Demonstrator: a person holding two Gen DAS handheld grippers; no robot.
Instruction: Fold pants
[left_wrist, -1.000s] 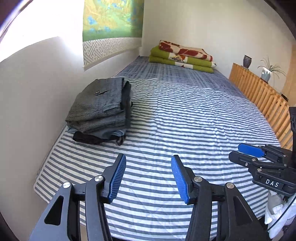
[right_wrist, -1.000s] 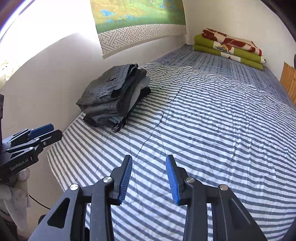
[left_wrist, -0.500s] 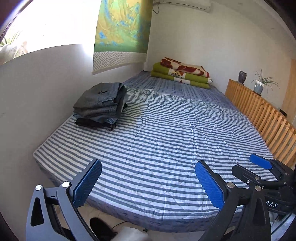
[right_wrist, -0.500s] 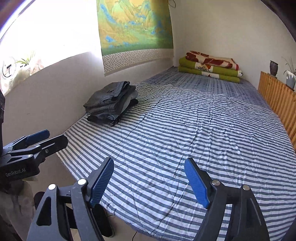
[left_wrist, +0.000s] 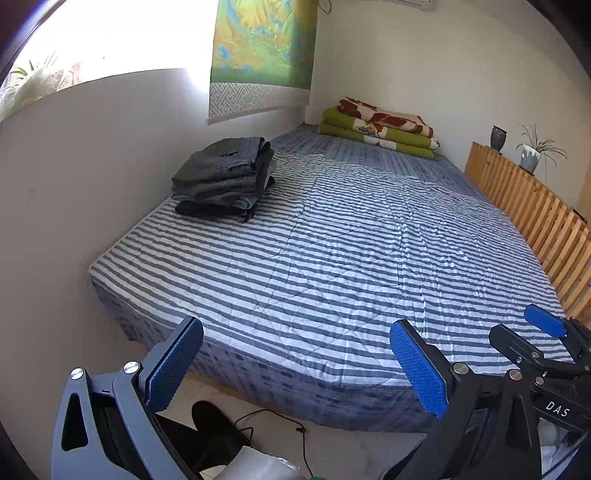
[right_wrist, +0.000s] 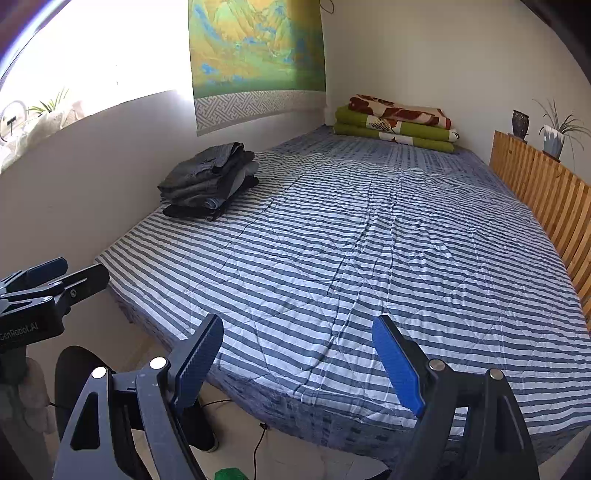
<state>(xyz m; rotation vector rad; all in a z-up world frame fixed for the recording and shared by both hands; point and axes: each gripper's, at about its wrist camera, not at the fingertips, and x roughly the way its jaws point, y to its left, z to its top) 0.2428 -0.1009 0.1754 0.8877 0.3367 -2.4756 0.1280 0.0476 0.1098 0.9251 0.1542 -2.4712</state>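
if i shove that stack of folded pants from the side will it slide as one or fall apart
The stack of folded pants would probably shear apart: several soft layers, edges uneven. The wrinkled striped bed cover would likely bunch and drag. Lifted by one edge, the layers would probably droop.

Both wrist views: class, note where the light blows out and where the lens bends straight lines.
Left wrist view: the window is white glare; the wooden slats bow. Right wrist view: same glare at upper left; the bed edge curves.

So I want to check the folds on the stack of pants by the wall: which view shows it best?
The left wrist view: the pants stack looks larger there, with the button flap on top and the folded edges of each layer visible. The right wrist view shows the same stack smaller and more side-on.
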